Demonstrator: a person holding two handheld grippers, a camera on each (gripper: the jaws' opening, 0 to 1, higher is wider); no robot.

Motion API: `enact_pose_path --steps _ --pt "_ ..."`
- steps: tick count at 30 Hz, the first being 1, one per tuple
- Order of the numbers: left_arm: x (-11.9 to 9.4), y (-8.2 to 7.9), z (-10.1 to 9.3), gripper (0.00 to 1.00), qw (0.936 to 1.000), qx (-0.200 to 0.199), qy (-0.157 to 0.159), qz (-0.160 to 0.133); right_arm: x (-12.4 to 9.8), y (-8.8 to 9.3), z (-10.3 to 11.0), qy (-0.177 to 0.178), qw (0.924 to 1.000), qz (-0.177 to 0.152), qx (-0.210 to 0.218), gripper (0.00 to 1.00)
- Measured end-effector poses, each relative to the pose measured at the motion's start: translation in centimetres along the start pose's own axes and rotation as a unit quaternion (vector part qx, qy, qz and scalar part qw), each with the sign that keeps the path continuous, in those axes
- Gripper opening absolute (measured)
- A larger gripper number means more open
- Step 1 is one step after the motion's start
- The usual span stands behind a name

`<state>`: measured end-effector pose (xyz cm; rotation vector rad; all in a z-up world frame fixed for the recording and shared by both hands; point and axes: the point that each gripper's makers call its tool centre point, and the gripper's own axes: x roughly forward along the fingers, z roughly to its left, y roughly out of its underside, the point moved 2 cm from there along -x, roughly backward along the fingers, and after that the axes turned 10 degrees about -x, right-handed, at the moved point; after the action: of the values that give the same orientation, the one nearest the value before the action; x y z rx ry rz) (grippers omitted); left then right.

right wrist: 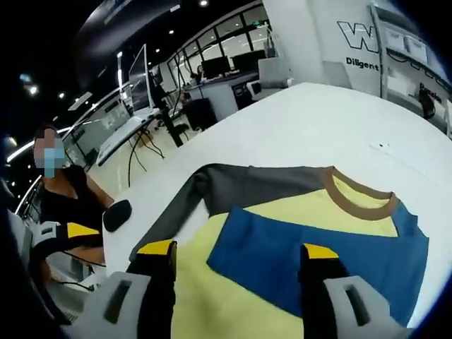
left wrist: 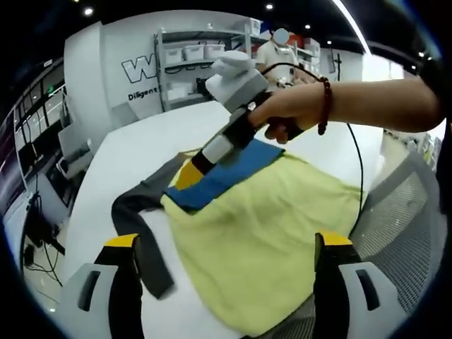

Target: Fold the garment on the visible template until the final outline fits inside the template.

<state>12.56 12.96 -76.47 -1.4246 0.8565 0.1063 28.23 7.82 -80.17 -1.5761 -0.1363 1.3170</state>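
The garment (right wrist: 282, 240), a yellow shirt with a blue panel (right wrist: 318, 261), grey sleeves and a brown collar (right wrist: 357, 198), lay spread on the white bench (right wrist: 318, 127); one grey sleeve (left wrist: 138, 226) trailed off toward the bench's edge. No template outline could be made out under the cloth. In the left gripper view, the left hand-held gripper (left wrist: 229, 244) hovered above the yellow body with jaws spread and empty, while the right hand-held gripper (left wrist: 191, 171), gripped by a hand (left wrist: 289, 113), reached its yellow tips down to the blue panel near the collar; whether those tips had closed on fabric could not be told there. In the right gripper view, the right hand-held gripper's (right wrist: 236, 251) jaws stood apart over the blue panel, with nothing visibly pinched. The step in hand appeared to be an early fold, approaching the collar end. The next move would likely call for pinching a sleeve or shoulder edge and carrying it inward over the body.
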Motion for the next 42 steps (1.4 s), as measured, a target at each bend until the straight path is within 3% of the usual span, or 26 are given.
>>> enact_pose_path --steps 8,14,27,34,42 --pt "0.0 0.0 0.1 0.98 1.0 -0.009 0.0 0.001 -1.7 0.8 -1.5 0.025 0.9997 -0.003 0.005 0.87" --pt "0.1 -0.1 0.1 0.98 1.0 -0.008 -0.003 0.0 -3.2 2.0 -3.3 0.058 0.998 0.003 0.027 0.89" --pt "0.0 0.2 0.5 0.95 0.9996 -0.027 -0.008 0.006 -6.0 4.8 -5.5 0.089 0.9944 -0.004 0.058 0.87" --pt "-0.1 0.3 0.8 0.94 0.9991 -0.041 -0.013 0.006 -7.2 6.4 -7.5 0.122 0.9915 0.006 0.044 0.87" --pt "-0.1 0.3 0.7 0.93 0.9993 -0.035 -0.013 0.007 -8.8 8.8 -9.6 0.141 0.9863 0.009 0.086 0.85"
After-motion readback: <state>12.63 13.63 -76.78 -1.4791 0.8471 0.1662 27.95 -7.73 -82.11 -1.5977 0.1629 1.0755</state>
